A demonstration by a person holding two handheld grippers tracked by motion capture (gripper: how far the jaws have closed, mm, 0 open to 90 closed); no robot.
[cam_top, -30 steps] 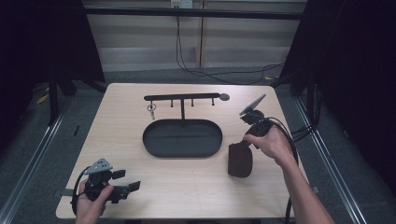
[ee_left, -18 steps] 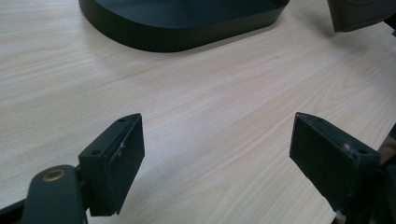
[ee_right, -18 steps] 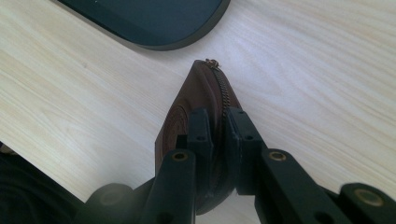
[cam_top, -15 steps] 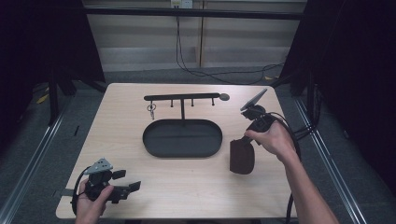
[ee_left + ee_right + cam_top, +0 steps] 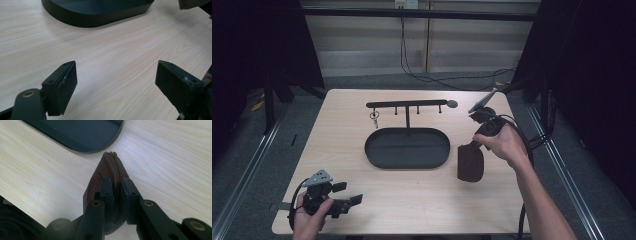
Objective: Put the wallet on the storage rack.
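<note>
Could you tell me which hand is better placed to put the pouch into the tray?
The right. Its tool is already shut on the pouch right beside the tray; the left tool sits open at the table's near corner.

Overhead view faces forward; both gripper views share the tray (image 5: 374, 150).

Light wood table (image 5: 362, 130) on grey carpet floor (image 5: 422, 82); pale panelled wall (image 5: 362, 35) behind, black cable (image 5: 404, 55) hanging down it; dark curtains (image 5: 592, 75) at sides.
</note>
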